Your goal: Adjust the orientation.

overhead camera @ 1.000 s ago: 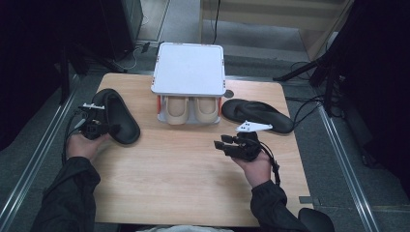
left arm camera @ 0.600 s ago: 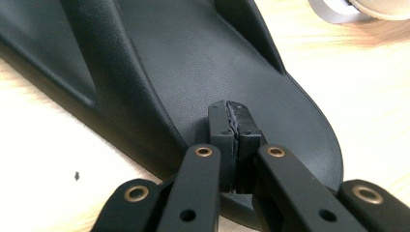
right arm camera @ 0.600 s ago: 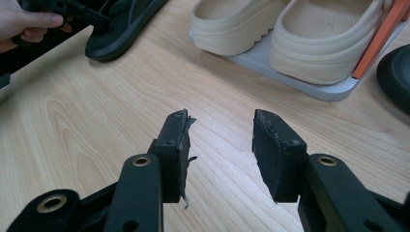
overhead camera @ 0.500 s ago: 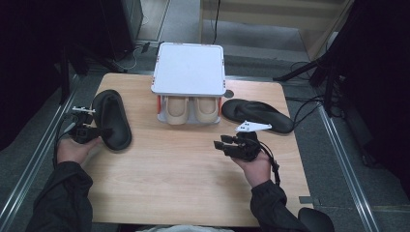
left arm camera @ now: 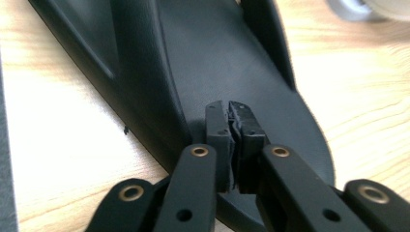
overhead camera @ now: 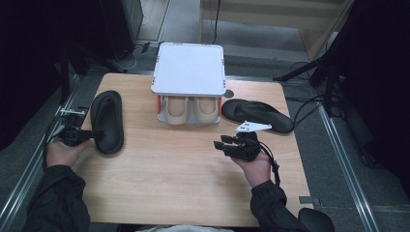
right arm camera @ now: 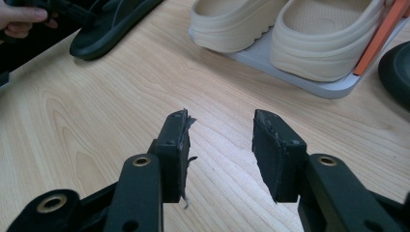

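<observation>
A black sandal [overhead camera: 107, 121] lies on the left of the wooden table [overhead camera: 169, 193]. My left gripper [overhead camera: 94, 136] points at its heel from the left. In the left gripper view its jaws [left arm camera: 233, 130] sit over the sandal's footbed [left arm camera: 217, 58], pads almost together after just opening a little, with nothing between them. My right gripper [overhead camera: 218, 144] hovers open over bare wood at the right, nothing between its jaws [right arm camera: 220, 140]. A second black sandal [overhead camera: 258, 115] lies behind it at the right.
A white two-level rack [overhead camera: 189, 67] stands at the table's back middle with a pair of beige clogs [overhead camera: 188, 110] on its lower shelf [right arm camera: 309, 84]. Cables and dark stands surround the table on the floor.
The left hand has pulled back to the left, and the left sandal has swung from a slant to lie nearly straight, closer to the left edge. The right hand has stayed put.
</observation>
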Motion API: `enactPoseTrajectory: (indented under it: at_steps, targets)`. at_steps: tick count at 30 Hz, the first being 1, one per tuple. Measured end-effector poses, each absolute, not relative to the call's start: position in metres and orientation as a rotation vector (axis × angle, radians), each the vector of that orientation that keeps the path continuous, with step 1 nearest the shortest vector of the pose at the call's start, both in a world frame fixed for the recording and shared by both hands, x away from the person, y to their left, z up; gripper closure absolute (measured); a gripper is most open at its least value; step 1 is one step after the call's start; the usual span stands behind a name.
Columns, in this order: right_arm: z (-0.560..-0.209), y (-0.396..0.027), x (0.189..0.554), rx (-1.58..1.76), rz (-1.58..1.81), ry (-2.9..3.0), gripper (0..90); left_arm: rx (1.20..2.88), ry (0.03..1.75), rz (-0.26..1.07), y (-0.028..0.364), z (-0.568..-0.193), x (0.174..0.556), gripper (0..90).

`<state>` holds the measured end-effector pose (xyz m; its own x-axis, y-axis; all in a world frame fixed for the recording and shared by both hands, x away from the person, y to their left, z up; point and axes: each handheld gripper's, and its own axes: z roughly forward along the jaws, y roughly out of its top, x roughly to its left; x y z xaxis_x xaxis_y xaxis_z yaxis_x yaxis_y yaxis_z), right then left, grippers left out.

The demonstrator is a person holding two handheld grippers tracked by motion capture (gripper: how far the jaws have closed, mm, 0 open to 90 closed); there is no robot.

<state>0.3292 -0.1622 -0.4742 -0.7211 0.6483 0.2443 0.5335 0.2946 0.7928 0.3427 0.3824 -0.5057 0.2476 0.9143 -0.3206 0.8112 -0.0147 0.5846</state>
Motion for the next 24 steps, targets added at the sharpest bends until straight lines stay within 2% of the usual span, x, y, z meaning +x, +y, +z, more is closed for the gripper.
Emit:
enactPoseTrajectory:
  at_steps: [7, 15, 24]
  targets:
    - [-0.476, -0.160, 0.328, 1.115, 1.401, 2.434, 58.5, 1.783, 1.567, 0.288, 0.385, -0.485, 0.353, 59.1]
    - [-0.476, -0.167, 0.324, 1.132, 1.391, 2.417, 58.5, 1.736, 1.628, 0.327, 0.398, -0.491, 0.374, 55.6]
    - [-0.476, -0.178, 0.317, 1.175, 1.378, 2.381, 58.5, 1.727, 1.665, 0.307, 0.404, -0.510, 0.395, 53.6]
